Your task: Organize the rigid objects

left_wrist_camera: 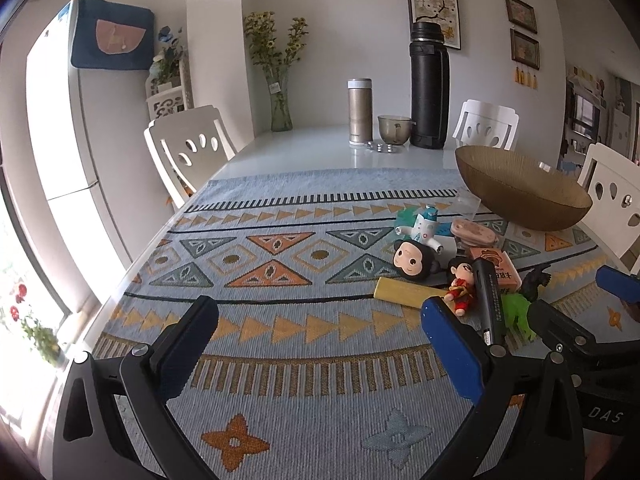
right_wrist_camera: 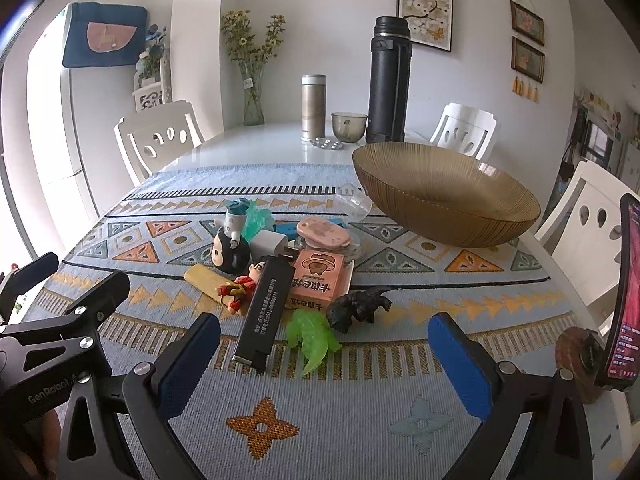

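A pile of small toys lies on the patterned cloth (right_wrist_camera: 360, 420): a green dinosaur (right_wrist_camera: 314, 338), a dark dinosaur (right_wrist_camera: 358, 306), a black rectangular case (right_wrist_camera: 264, 312), an orange box (right_wrist_camera: 318, 278), a red doll (right_wrist_camera: 240, 286), a monkey figure (right_wrist_camera: 230, 252), a yellow block (right_wrist_camera: 204, 280) and a pink case (right_wrist_camera: 323, 232). An amber glass bowl (right_wrist_camera: 446, 196) stands behind them, empty. My right gripper (right_wrist_camera: 324, 344) is open just in front of the green dinosaur. My left gripper (left_wrist_camera: 320, 330) is open and empty, left of the pile (left_wrist_camera: 460, 268).
A black thermos (right_wrist_camera: 390, 84), a steel flask (right_wrist_camera: 313, 106), a small glass cup (right_wrist_camera: 349, 126) and a flower vase (right_wrist_camera: 253, 96) stand at the table's far end. White chairs (right_wrist_camera: 158, 138) surround the table. A phone on a stand (right_wrist_camera: 624, 304) is at right.
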